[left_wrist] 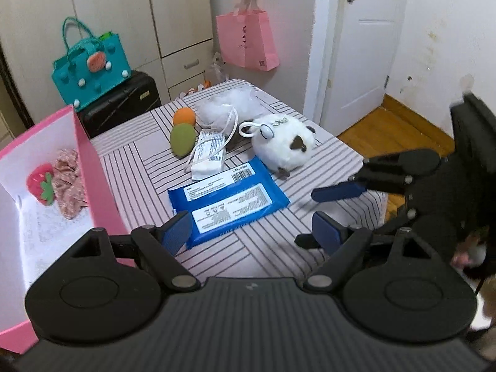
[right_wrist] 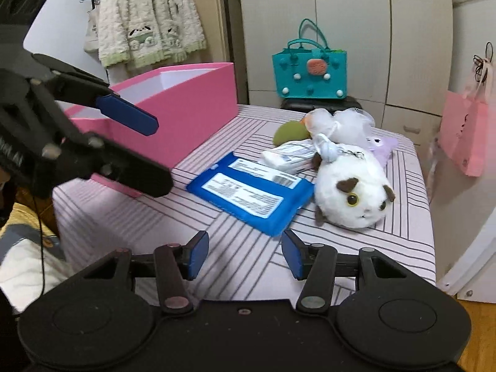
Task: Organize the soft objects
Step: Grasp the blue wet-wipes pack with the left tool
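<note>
Soft objects lie grouped on the table with the pink-and-grey striped cloth (left_wrist: 248,248): a flat blue plastic packet with white printed labels (left_wrist: 228,200), a round white plush cat with brown ears (left_wrist: 283,144), a small white tissue pack (left_wrist: 209,155), a green felt ball (left_wrist: 182,139) with an orange one (left_wrist: 184,116) just behind it, and a fluffy white mesh pouch (left_wrist: 226,105) at the far side. The blue packet lies nearest, its far edge close to the tissue pack and the plush cat just beside its right corner.

An open pink cardboard box with a white inside (left_wrist: 86,161) stands at the table's left edge. Inside it lie a red felt strawberry (left_wrist: 40,183) and a crumpled pink floral cloth (left_wrist: 69,183), touching each other.

The left gripper (left_wrist: 251,232) hangs over the near end of the blue packet, its blue-padded jaws wide apart and holding nothing. The right gripper (right_wrist: 245,255) is also empty, its jaws parted about halfway, just short of the packet's near corner.

A teal felt handbag (left_wrist: 90,71) sits on a black suitcase (left_wrist: 121,105) behind the table.
</note>
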A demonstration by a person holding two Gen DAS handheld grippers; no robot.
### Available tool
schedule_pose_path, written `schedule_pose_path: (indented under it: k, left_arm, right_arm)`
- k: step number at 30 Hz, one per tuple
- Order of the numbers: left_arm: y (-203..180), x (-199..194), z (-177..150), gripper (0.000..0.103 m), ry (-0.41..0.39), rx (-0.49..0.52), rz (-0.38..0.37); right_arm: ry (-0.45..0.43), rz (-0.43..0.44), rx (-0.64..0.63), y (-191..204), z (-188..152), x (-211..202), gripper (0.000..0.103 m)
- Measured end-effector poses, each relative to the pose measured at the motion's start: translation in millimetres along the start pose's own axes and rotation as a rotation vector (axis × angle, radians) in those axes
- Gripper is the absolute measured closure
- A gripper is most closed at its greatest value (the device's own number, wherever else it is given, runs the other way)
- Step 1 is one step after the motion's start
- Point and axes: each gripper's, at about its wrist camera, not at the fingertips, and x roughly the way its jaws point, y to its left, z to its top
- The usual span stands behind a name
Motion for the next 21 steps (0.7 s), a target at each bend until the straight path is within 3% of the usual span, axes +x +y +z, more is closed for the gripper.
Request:
schedule_pose_path:
  k: [10,21]
  left_arm:
    - [17,61,8,0.020,0.021,-0.144,0.088]
    - [33,101,6,0.020,0.047,-0.213,0.207]
  right_arm:
    - [-0.022,-0.003,0.046,-13,-2,33,0.042]
    - [-0.034,-0.039,0.046,-15,0,52,0.039]
